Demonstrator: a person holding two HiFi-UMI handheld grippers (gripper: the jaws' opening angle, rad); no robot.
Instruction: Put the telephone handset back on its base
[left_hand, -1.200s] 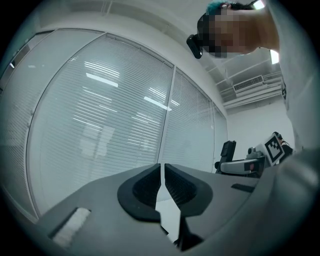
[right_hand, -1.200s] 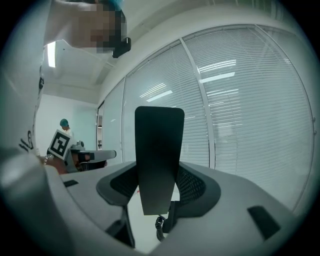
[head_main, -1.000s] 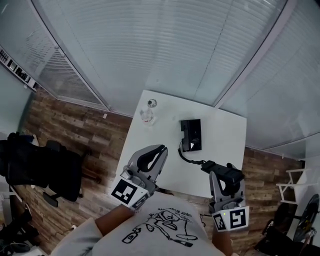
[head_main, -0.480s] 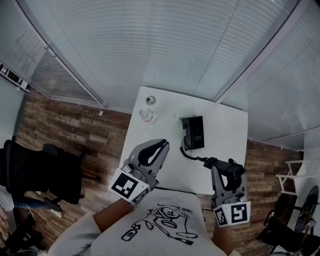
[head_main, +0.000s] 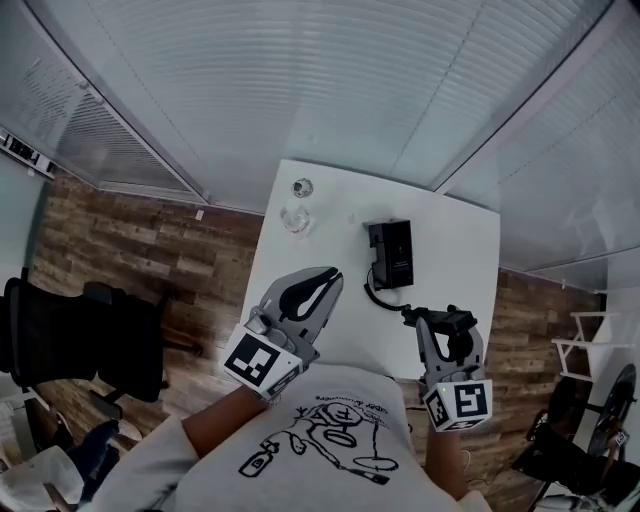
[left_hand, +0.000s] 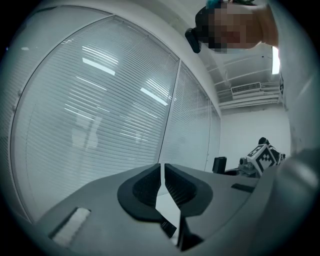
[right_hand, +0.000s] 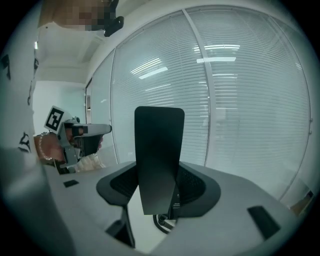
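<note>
1. The tabletop (head_main: 452, 260) was bare to the right of the phone base (head_main: 391, 252).
2. A curly cord (head_main: 376, 296) lay just in front of the base.
3. Small glass things (head_main: 295, 216) stood far off to its left.

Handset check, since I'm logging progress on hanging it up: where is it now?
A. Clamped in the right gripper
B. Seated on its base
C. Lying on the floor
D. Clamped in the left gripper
A: the right gripper view shows the black handset clamped between the pads of the right gripper, away from the base on the table.
</note>
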